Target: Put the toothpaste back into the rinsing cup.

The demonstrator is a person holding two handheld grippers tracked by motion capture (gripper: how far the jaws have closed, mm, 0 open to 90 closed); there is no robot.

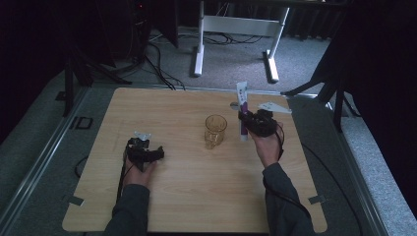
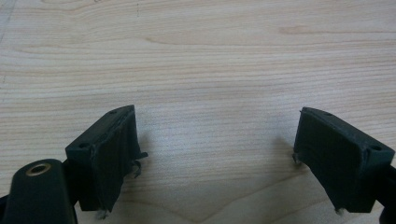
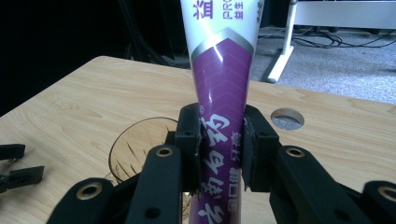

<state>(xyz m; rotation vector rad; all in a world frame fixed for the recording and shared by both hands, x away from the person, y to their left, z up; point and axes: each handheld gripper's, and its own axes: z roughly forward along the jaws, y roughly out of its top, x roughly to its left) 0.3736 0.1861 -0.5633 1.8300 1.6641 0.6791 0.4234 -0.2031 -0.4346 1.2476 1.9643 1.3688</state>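
- Amber glass cup (image 1: 215,131) upright near the table's (image 1: 196,206) middle, nothing visible inside.
- Just right of the cup: purple-and-white toothpaste tube (image 1: 242,110) upright, clamped between the right gripper's (image 1: 248,120) jaws, not in the cup.
- Well left of the cup: left gripper (image 1: 141,145) low over bare wood, jaws wide apart, holding nothing.
- Beyond the tube, right of the cup: round hole (image 3: 287,118) and white card (image 1: 274,107).

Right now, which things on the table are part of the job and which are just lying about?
In the job:
- purple and white tube, upright, clamped in the right tongs
- amber glass, just beside the tube

Lying about:
- white card at the table's far right edge
- left tongs, open over bare wood, holding nothing
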